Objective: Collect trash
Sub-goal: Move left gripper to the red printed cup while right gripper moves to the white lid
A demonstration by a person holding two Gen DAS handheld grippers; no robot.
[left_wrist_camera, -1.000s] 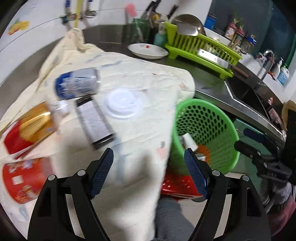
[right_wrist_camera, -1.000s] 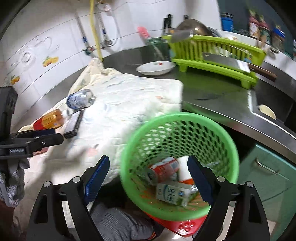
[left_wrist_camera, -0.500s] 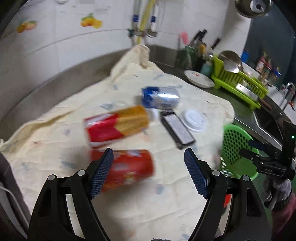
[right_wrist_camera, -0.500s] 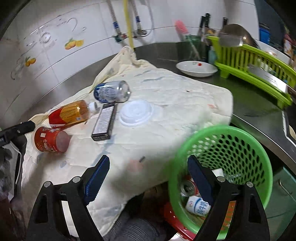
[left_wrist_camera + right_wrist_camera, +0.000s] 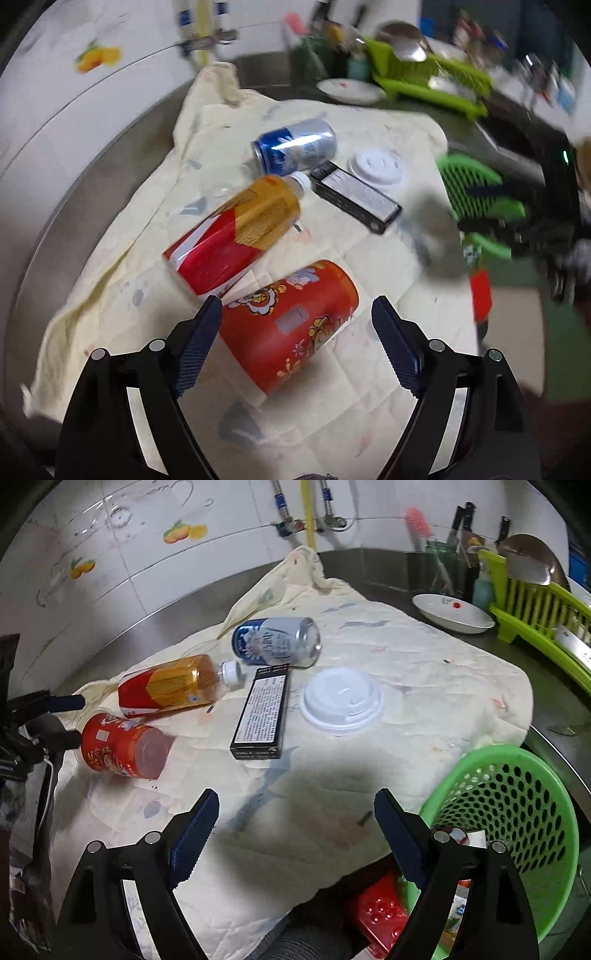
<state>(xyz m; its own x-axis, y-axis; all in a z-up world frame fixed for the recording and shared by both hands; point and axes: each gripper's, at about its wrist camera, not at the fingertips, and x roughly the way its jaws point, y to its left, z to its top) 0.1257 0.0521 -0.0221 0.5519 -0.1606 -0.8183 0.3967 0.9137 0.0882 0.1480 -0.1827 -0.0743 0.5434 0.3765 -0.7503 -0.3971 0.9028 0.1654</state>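
A red paper cup (image 5: pixel 291 321) (image 5: pixel 122 744) lies on its side on the cream cloth (image 5: pixel 406 657). My left gripper (image 5: pixel 297 349) is open, its fingers on either side of the cup's wide end. Beyond lie a red-and-amber bottle (image 5: pixel 240 232) (image 5: pixel 170 685), a blue can (image 5: pixel 295 149) (image 5: pixel 277 640), a black box (image 5: pixel 354 195) (image 5: pixel 262 710) and a white lid (image 5: pixel 376 166) (image 5: pixel 341 699). My right gripper (image 5: pixel 297 840) is open and empty over the cloth's near edge. The green basket (image 5: pixel 517 812) (image 5: pixel 476 188) sits to its right with trash inside.
A white dish (image 5: pixel 452 613) and a green dish rack (image 5: pixel 539 609) stand on the steel counter at the back right. A tiled wall with pipes runs behind. A red stool (image 5: pixel 380 912) shows below the cloth edge.
My left gripper has swung left from the basket to the cup, which now sits between its fingers. My right gripper has moved left off the basket to over the cloth.
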